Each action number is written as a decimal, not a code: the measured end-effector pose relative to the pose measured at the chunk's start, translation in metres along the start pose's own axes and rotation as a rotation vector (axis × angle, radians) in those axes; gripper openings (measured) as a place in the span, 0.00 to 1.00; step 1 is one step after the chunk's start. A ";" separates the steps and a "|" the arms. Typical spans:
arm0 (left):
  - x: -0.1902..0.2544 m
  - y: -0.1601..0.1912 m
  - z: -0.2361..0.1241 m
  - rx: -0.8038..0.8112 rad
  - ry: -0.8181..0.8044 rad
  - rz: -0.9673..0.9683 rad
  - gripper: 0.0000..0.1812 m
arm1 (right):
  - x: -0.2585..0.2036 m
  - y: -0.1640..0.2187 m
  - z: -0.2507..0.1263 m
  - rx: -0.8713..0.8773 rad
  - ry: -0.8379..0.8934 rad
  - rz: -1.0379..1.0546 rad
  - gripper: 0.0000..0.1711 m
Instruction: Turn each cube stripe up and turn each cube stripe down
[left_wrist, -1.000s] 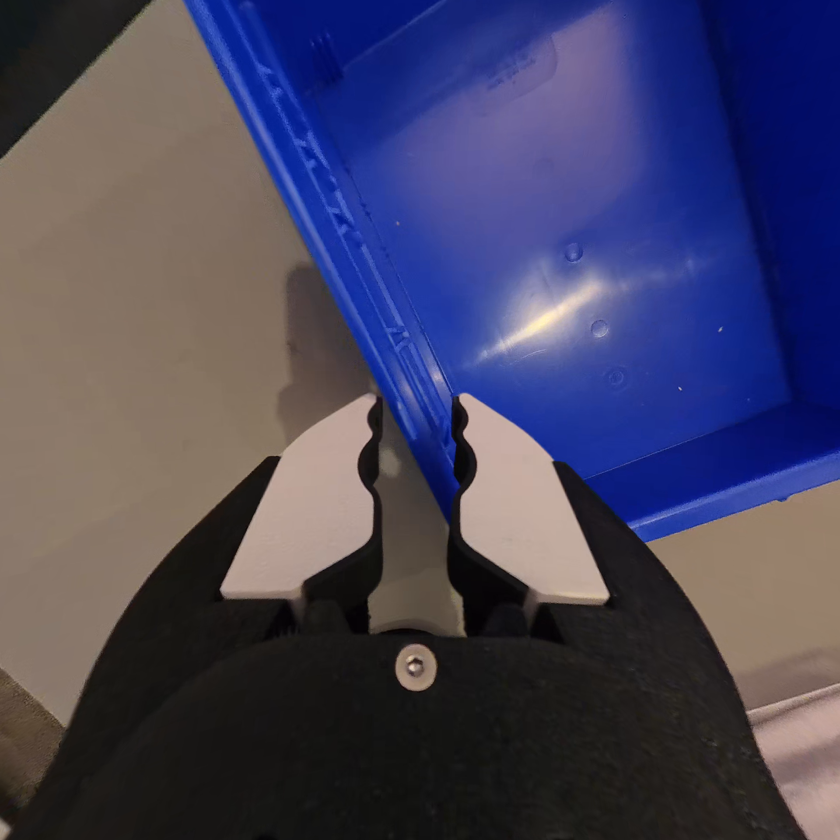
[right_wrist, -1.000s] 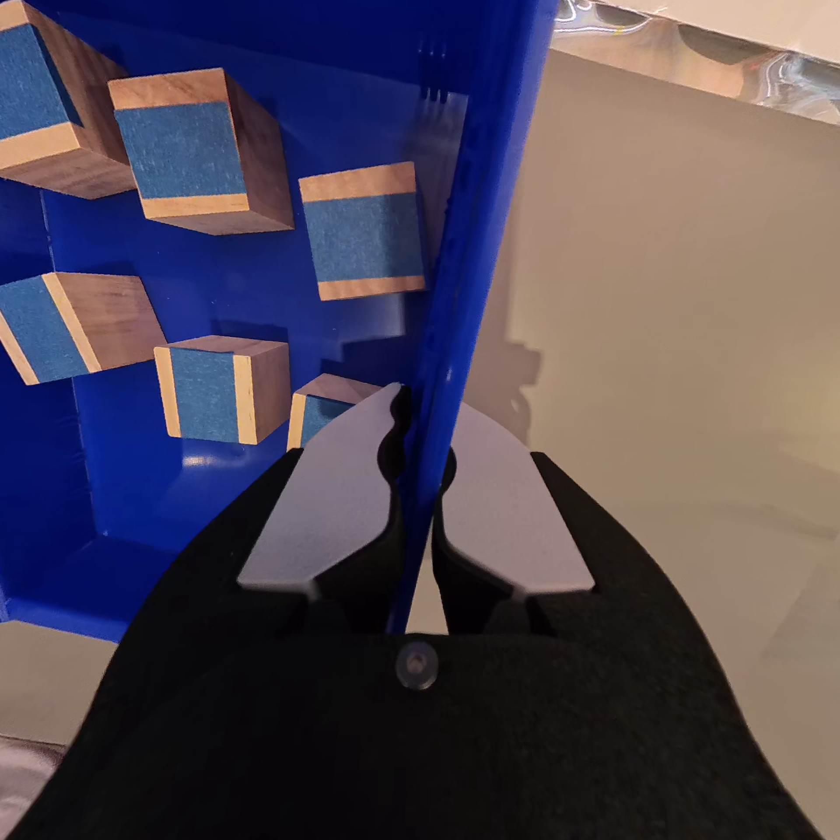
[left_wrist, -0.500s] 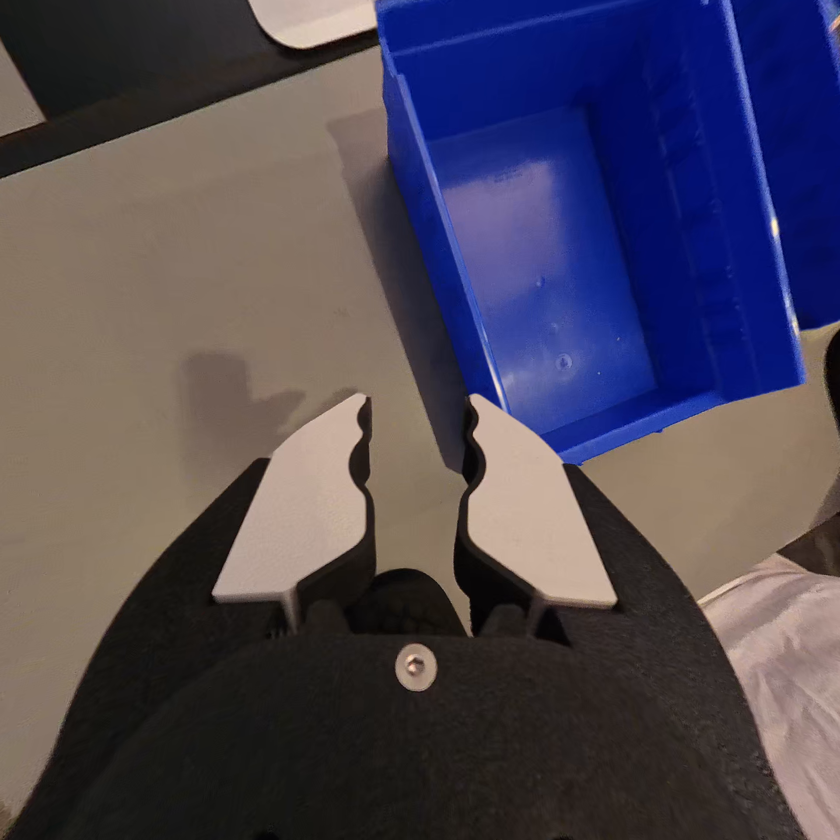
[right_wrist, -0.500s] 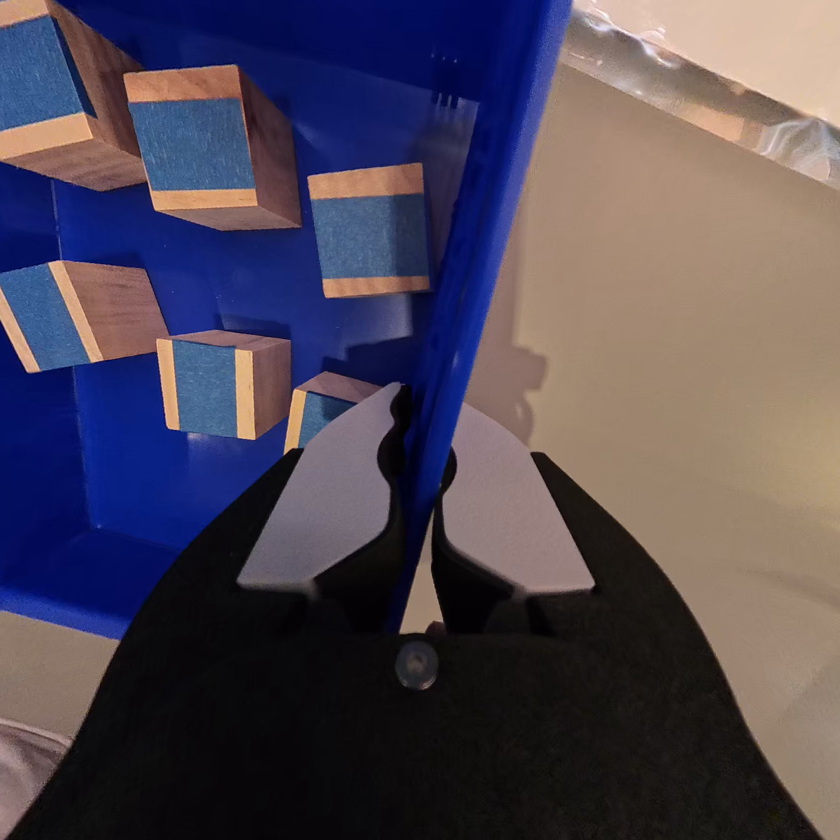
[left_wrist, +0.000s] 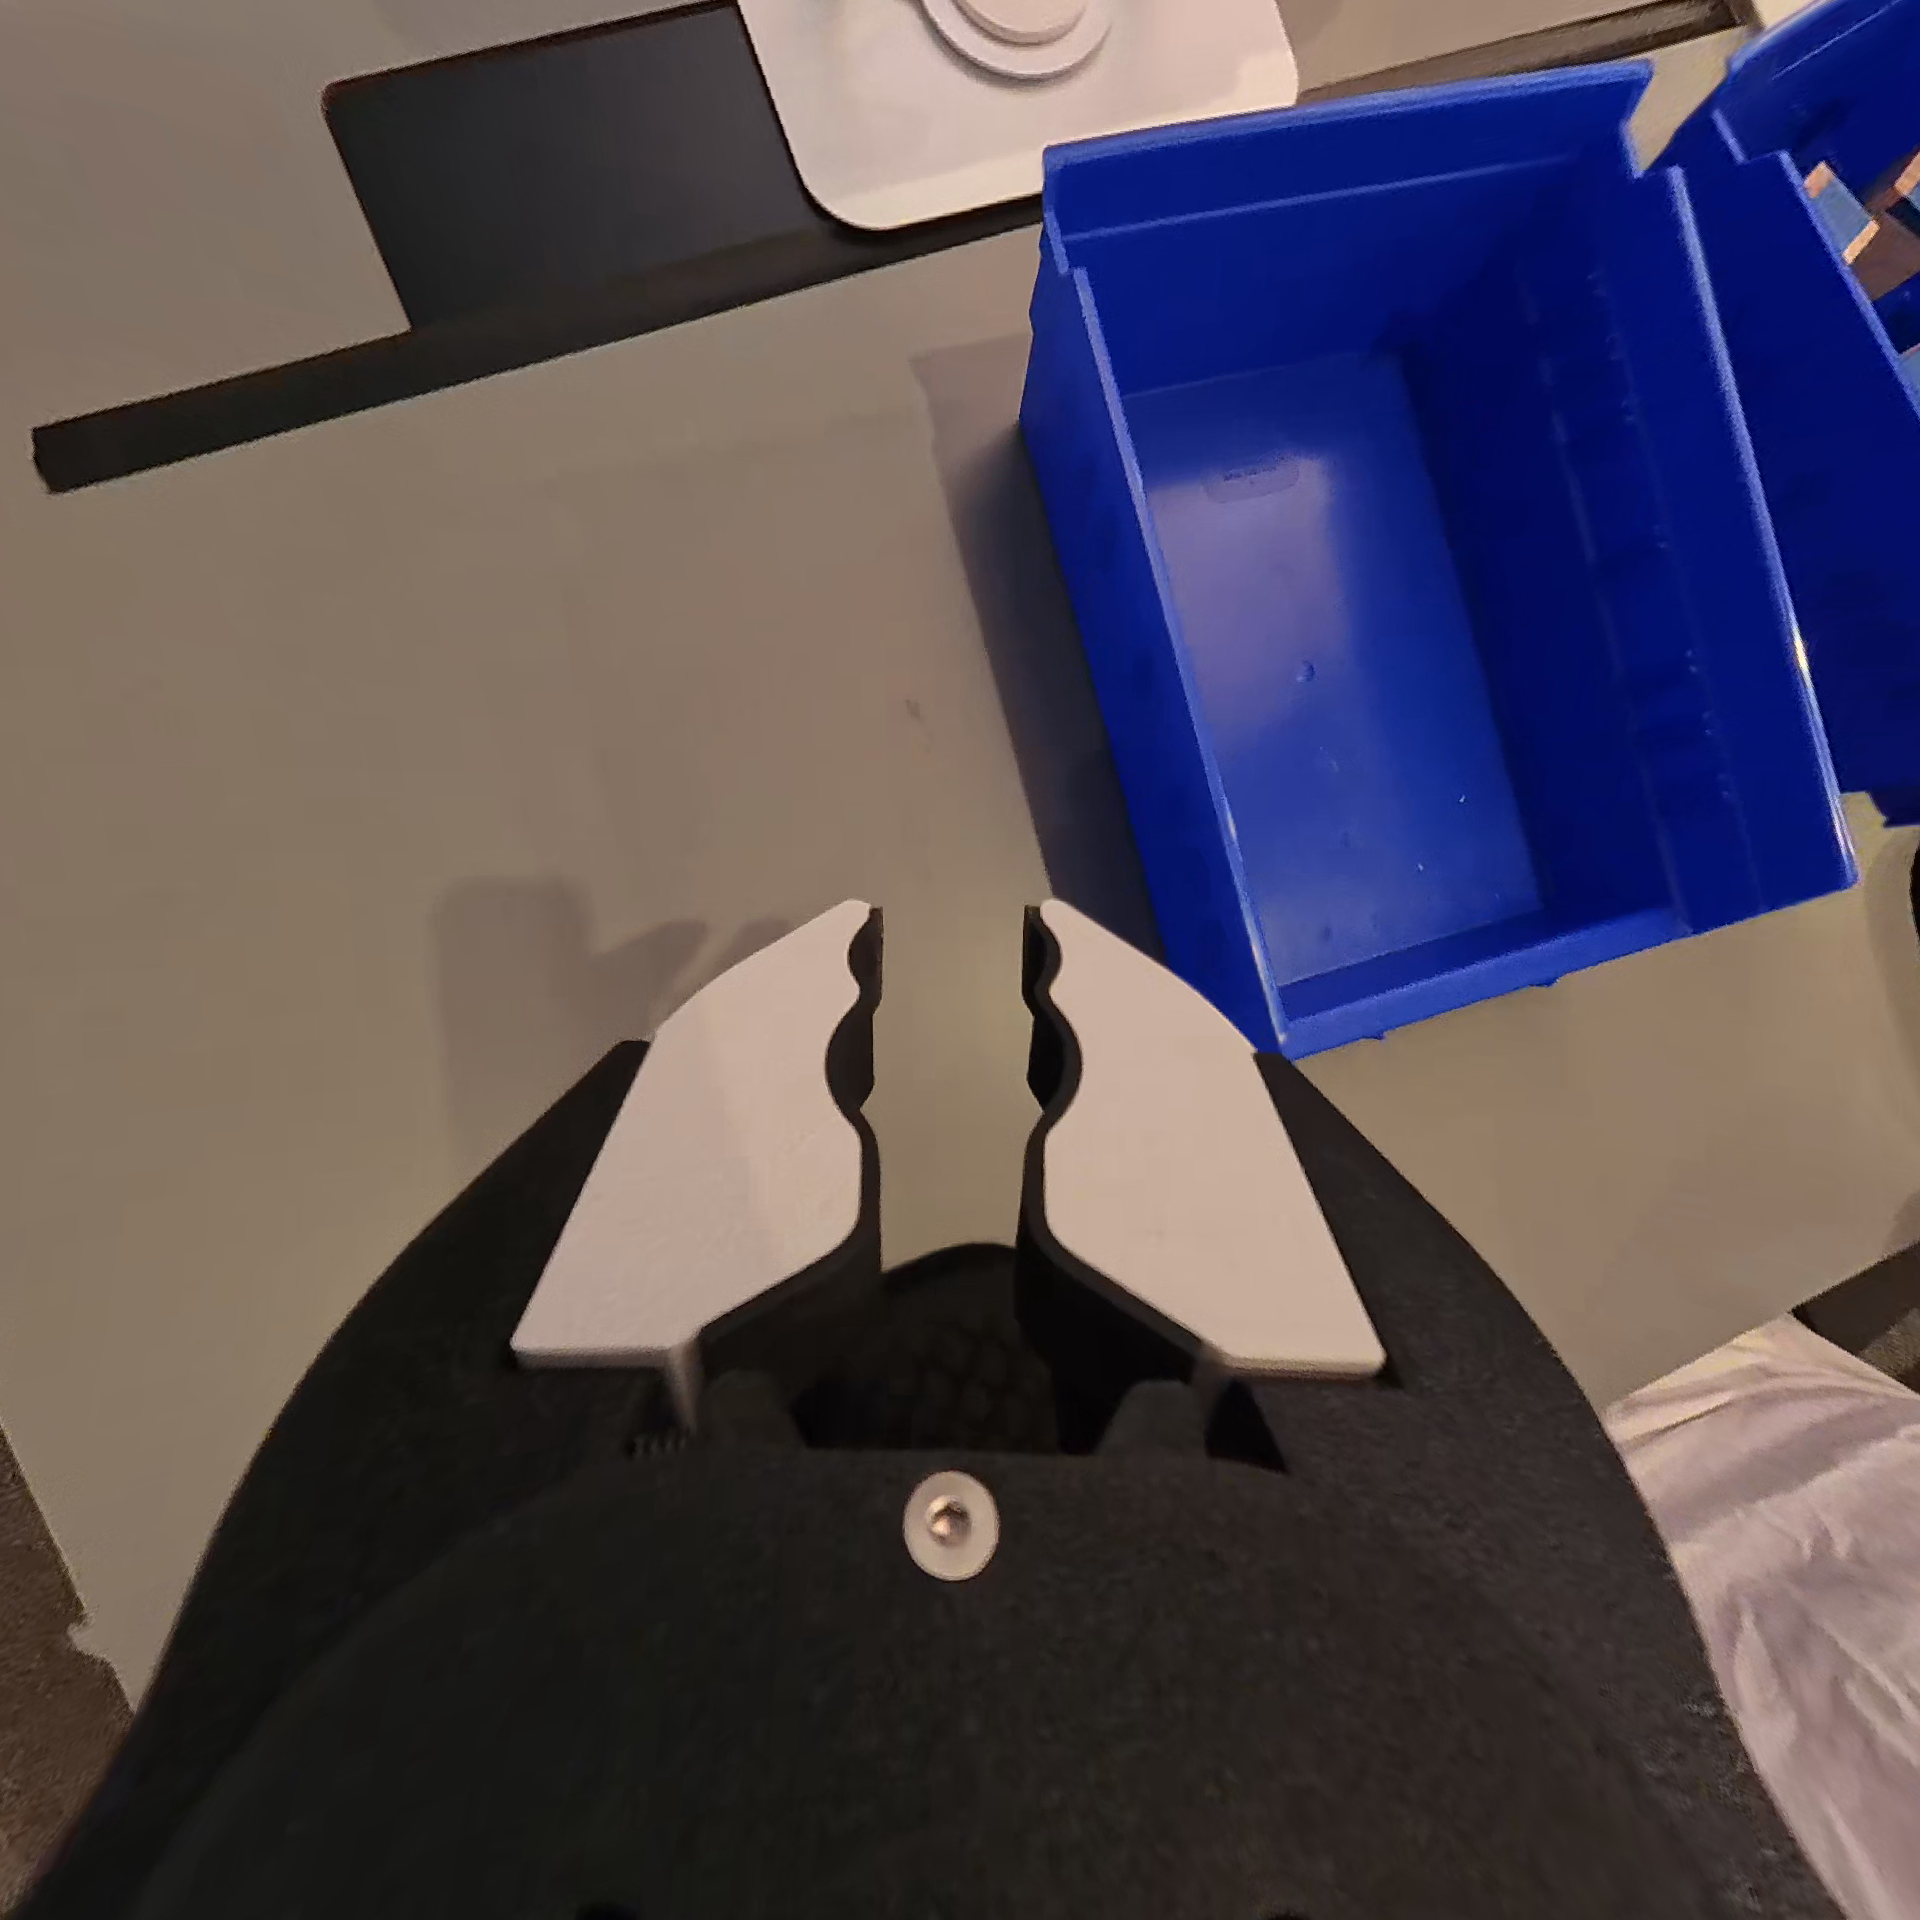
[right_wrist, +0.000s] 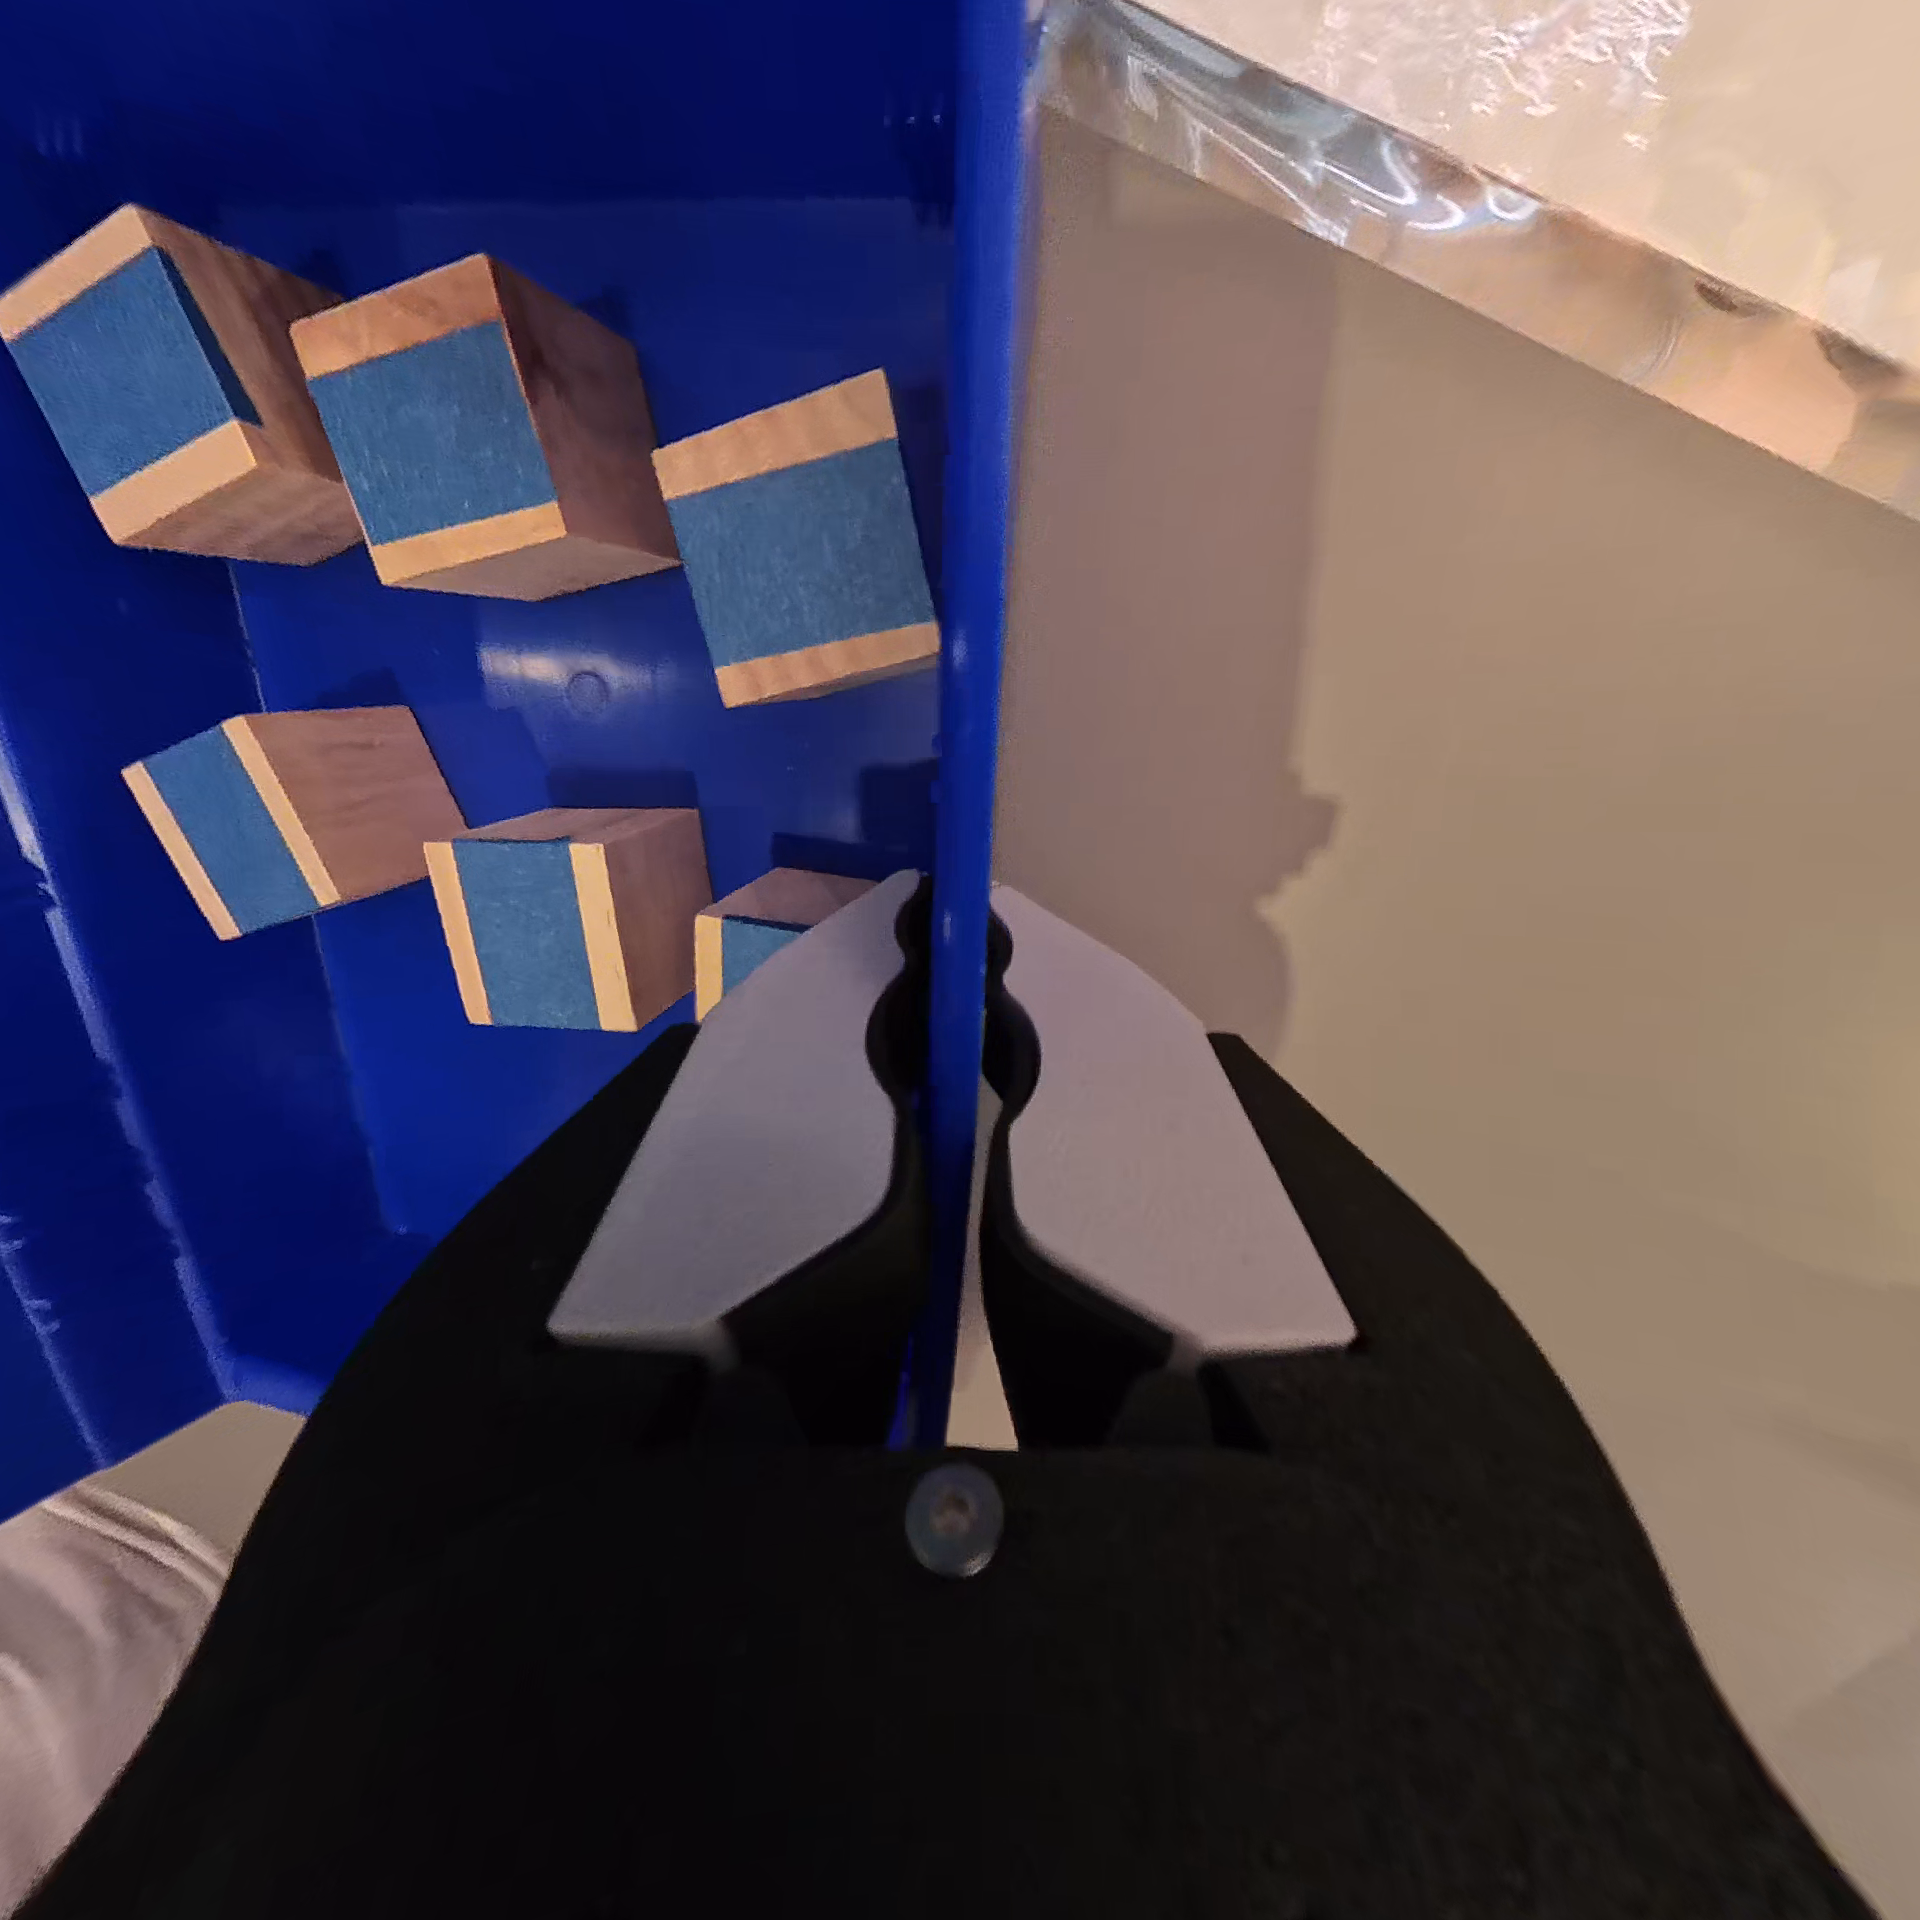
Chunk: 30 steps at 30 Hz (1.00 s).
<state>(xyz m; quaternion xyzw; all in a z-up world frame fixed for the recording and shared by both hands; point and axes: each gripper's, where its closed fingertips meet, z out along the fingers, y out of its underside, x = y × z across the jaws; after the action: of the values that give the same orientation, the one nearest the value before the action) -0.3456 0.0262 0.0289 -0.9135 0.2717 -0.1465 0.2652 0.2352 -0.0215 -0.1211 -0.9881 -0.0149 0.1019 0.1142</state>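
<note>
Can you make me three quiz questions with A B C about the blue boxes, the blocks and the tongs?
1. Where are the wooden cubes?
A. On the table
B. In the bin the right tongs grip
C. In the empty bin

2. How many cubes show in the right wrist view?
A. Three
B. Six
C. Nine

3. What are the left tongs doing?
A. Open, holding nothing
B. Clamped on a cube
C. Clamped on a bin wall

Answers: 1 B, the cubes lie inside the bin wall that the right tongs pinch. 2 B, six striped cubes show. 3 A, bare table shows between them, beside the empty bin.
</note>
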 end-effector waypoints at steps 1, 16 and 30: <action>-0.003 0.002 -0.002 -0.002 0.003 -0.007 0.14 | 0.001 0.002 -0.003 -0.007 -0.001 0.008 0.03; -0.019 0.008 -0.033 0.088 0.071 -0.086 0.14 | -0.027 0.002 -0.075 -0.053 -0.119 0.073 0.04; -0.048 0.025 -0.076 0.199 0.010 -0.176 0.14 | -0.330 -0.127 -0.112 -0.160 -0.134 -0.478 0.04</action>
<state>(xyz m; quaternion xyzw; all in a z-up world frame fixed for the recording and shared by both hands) -0.4260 0.0048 0.0706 -0.9022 0.1757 -0.1998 0.3394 -0.0655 0.0596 0.0799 -0.9535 -0.2636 0.1355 0.0552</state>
